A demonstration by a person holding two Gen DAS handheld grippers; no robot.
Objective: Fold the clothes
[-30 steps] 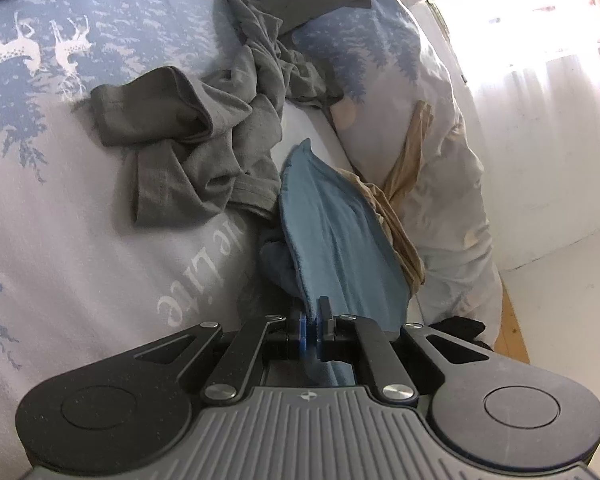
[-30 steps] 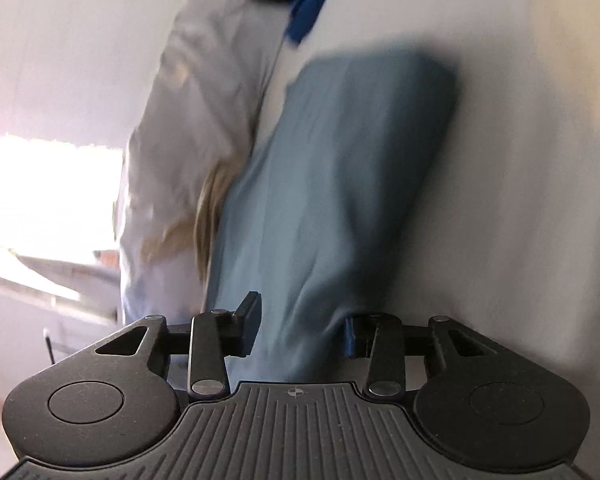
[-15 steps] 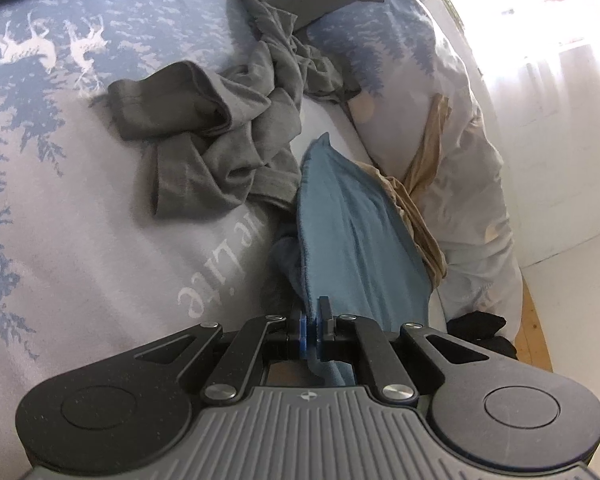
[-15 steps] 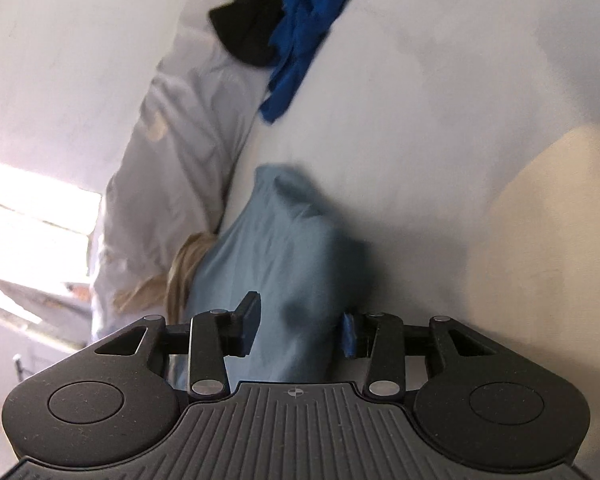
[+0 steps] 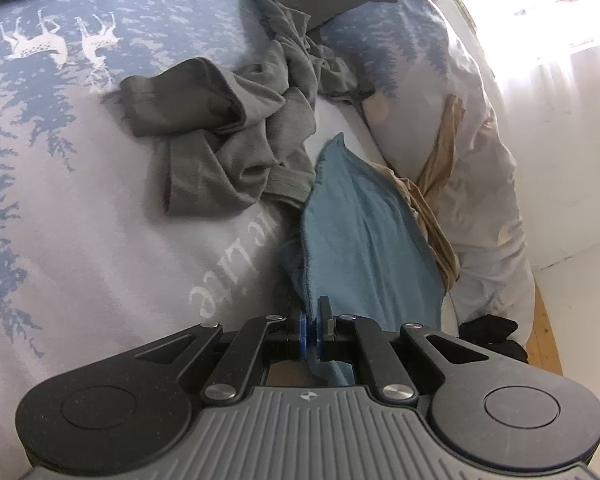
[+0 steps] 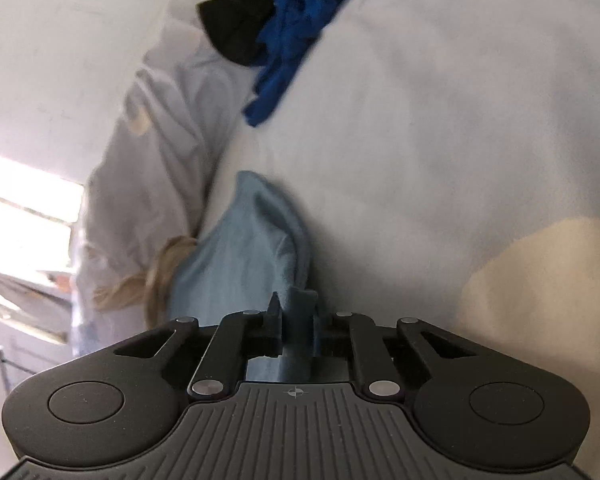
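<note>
Left claw pinches the light-blue garment stretching lengthwise away; right claw is closing on it.

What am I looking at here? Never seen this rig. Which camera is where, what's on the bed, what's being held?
No robot arm: a person holds a two-finger gripper in each hand, and each gripper carries a fisheye camera that looks forward along its fingers. The black shape at the bottom of each picture is the gripper itself.

Left wrist view: the left gripper is shut on an edge of the light blue garment, which lies on a bedspread printed with deer and trees. Beside it is a crumpled grey garment; a tan piece of cloth lies along the blue one's other side, against a pillow.

Right wrist view: the right gripper is closing, with another part of the same blue garment between its fingers. Further off lie a dark blue cloth and a black cloth.
</note>
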